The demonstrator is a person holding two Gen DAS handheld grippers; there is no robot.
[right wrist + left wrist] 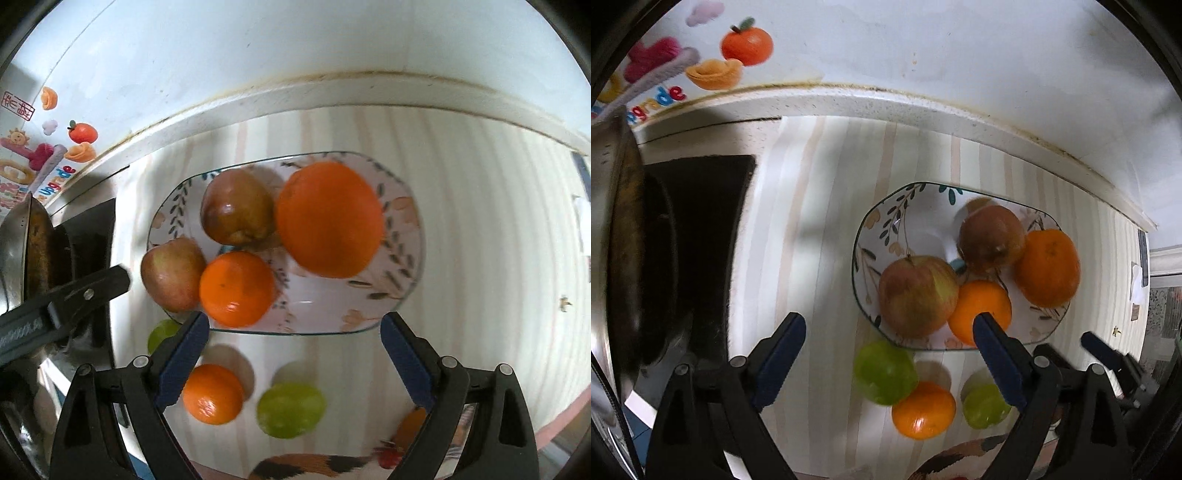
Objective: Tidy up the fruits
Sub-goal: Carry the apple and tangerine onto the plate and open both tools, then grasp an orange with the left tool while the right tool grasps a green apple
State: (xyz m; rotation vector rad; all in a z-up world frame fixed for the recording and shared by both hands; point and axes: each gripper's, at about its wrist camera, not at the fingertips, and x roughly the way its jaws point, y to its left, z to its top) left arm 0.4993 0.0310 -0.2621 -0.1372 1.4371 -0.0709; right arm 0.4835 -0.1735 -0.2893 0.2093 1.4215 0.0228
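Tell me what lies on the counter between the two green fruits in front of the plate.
A small orange sits between the larger green fruit and the smaller green fruit, just below the plate. The left wrist view shows it best.

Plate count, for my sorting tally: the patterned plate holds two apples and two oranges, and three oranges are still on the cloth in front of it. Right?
Not quite. The plate count is right, but only one orange lies on the cloth; the other two loose fruits are green. The left wrist view shows all three together.
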